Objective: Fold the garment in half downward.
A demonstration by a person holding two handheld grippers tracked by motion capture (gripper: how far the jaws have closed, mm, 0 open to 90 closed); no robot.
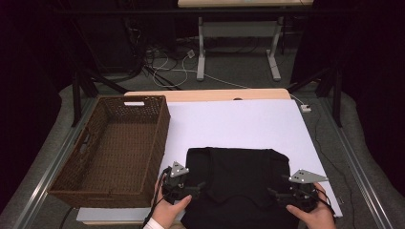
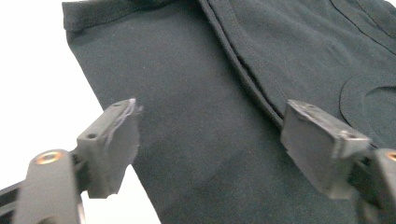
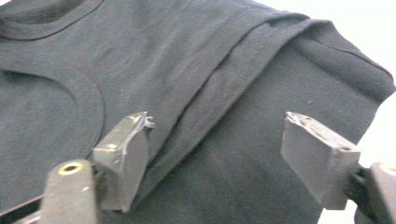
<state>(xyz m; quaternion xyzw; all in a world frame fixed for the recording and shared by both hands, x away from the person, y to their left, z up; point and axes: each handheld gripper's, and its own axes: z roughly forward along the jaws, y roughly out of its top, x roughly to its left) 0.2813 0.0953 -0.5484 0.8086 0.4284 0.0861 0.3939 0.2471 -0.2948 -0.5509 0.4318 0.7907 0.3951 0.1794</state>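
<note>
Nearest the person, the black T-shirt [image 1: 237, 183] lies flat on the white surface [image 1: 239, 124], its near part running off the surface's front edge. It is partly folded, with both sleeves turned in over the body. The left gripper [image 1: 184, 187] sits over the shirt's left edge and the right gripper [image 1: 292, 195] over its right edge. In the left gripper view the jaws stand spread wide above the cloth [image 2: 196, 140], holding nothing; in the right gripper view the jaws are likewise spread above the folded sleeve seam [image 3: 219, 116], pinching nothing.

The step in hand looks like folding the shirt, with both grippers poised to take hold. The next move probably calls for lowering each pair of jaws onto its side edge, closing on the layers together, then lifting evenly.

Left of the shirt and farther back stands the brown woven basket [image 1: 157, 138], apparently empty.

Count: one shirt, one basket, two grippers.
</note>
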